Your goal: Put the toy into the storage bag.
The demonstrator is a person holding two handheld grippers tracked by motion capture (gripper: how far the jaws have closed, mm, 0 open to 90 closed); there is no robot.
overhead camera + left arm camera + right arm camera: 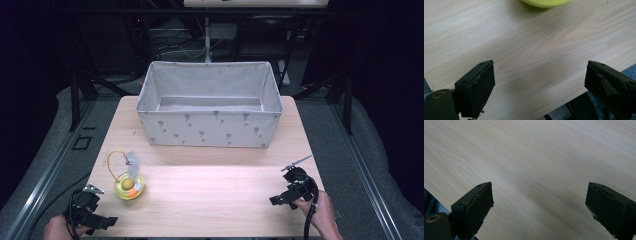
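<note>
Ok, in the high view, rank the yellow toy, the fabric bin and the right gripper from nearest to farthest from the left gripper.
1. Yellow toy, just ahead of the left gripper, table's left side.
2. Fabric bin, at the table's back.
3. Right gripper, at the table's near right corner.

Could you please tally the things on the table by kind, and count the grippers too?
Fabric bins: 1, the grey storage bin at the back of the table.
Toys: 1, the yellow-green toy with a wire loop, front left.
Grippers: 2, the left gripper and the right gripper, both open.
Total: 4.
</note>
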